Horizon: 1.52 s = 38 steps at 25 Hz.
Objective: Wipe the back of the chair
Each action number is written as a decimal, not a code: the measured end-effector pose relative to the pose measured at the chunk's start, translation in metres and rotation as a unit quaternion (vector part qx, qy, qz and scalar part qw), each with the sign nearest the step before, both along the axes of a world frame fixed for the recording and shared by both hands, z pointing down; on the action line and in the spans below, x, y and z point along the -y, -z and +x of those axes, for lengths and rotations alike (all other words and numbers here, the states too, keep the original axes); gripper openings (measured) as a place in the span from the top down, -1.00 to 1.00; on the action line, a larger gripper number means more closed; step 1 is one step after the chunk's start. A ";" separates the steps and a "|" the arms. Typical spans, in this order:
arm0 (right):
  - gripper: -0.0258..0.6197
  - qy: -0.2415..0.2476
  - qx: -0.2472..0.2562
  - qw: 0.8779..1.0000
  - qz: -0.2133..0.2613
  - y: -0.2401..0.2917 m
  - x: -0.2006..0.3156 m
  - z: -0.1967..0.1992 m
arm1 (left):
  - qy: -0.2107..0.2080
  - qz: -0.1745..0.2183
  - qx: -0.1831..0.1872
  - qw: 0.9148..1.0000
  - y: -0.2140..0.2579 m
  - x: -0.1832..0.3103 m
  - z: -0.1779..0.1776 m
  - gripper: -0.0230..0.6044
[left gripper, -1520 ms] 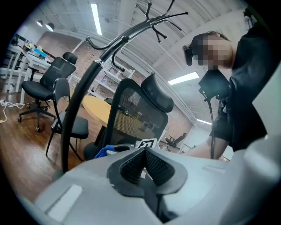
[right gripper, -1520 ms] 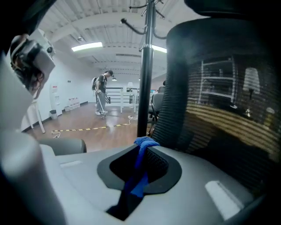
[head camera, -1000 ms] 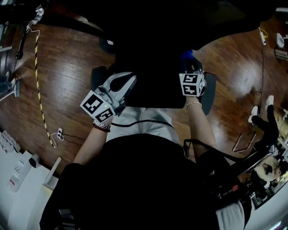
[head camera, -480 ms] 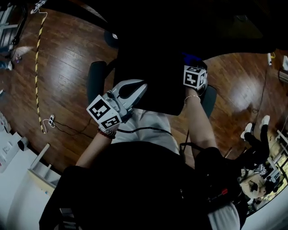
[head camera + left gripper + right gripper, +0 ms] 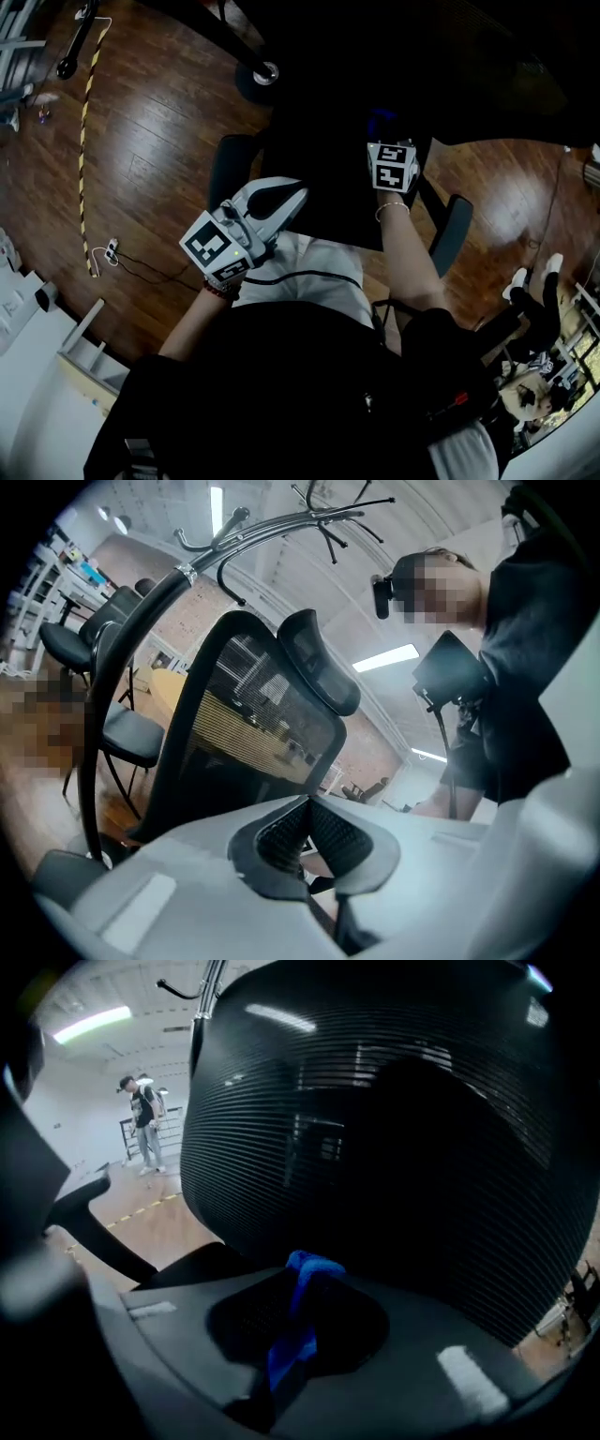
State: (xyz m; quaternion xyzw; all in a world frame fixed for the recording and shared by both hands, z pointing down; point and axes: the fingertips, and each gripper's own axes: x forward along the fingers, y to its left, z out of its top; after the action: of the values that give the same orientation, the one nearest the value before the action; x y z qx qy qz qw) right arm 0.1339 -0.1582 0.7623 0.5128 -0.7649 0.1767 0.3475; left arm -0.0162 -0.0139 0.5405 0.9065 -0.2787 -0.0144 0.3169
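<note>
I saw a blue cloth (image 5: 286, 1352) in my dark grey right gripper (image 5: 306, 1274). The chair (image 5: 394, 1129) behind it was black and finely lined across. My left gripper (image 5: 307, 808) was pale grey. Beside the chair, yellow-and-black striped tape (image 5: 82, 141) crossed the brown floor (image 5: 159, 122).

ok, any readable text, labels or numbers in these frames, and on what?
No readable text anywhere.
Left cube and right cube: black-and-white square markers only, no letters or digits.
Chair, cloth, floor: no print visible.
</note>
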 end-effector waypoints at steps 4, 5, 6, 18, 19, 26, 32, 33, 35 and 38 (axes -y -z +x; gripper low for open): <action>0.81 0.071 0.044 0.995 0.047 0.014 0.008 -0.077 | -0.005 0.009 0.032 0.999 -0.017 0.018 -0.031 0.91; 0.81 0.087 0.049 0.993 0.055 0.016 0.011 -0.096 | 0.002 0.008 0.035 0.999 -0.020 0.025 -0.041 0.91; 0.81 0.100 0.053 0.992 0.060 0.016 0.013 -0.113 | 0.009 0.006 0.036 0.999 -0.021 0.030 -0.051 0.91; 0.81 0.191 0.103 0.972 0.085 0.024 0.002 -0.276 | 0.005 0.006 0.059 0.998 -0.004 0.005 -0.130 0.91; 0.81 0.197 0.116 0.969 0.096 0.038 0.004 -0.284 | 0.005 0.009 0.058 0.998 0.000 0.006 -0.130 0.91; 0.81 0.202 0.210 0.940 0.174 0.173 -0.013 -0.263 | 0.014 0.030 0.040 0.999 0.024 0.008 -0.136 0.91; 0.81 0.158 0.165 0.945 0.234 0.294 -0.053 -0.140 | 0.022 0.069 0.011 0.997 0.100 0.020 -0.110 0.91; 0.81 0.143 0.158 0.945 0.246 0.317 -0.060 -0.112 | 0.024 0.089 -0.002 0.996 0.127 0.027 -0.100 0.91; 0.81 0.120 0.149 0.943 0.273 0.364 -0.076 -0.056 | 0.022 0.136 -0.017 0.990 0.178 0.044 -0.078 0.91; 0.81 0.086 0.147 0.941 0.292 0.428 -0.113 0.010 | -0.014 0.176 0.003 0.984 0.231 0.052 -0.044 0.91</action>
State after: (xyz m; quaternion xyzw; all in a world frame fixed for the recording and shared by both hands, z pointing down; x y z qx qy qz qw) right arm 0.1434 -0.0451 0.3346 0.4921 -0.8668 -0.0113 0.0799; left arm -0.0605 -0.0654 0.3097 0.9518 -0.2606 -0.0558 0.1517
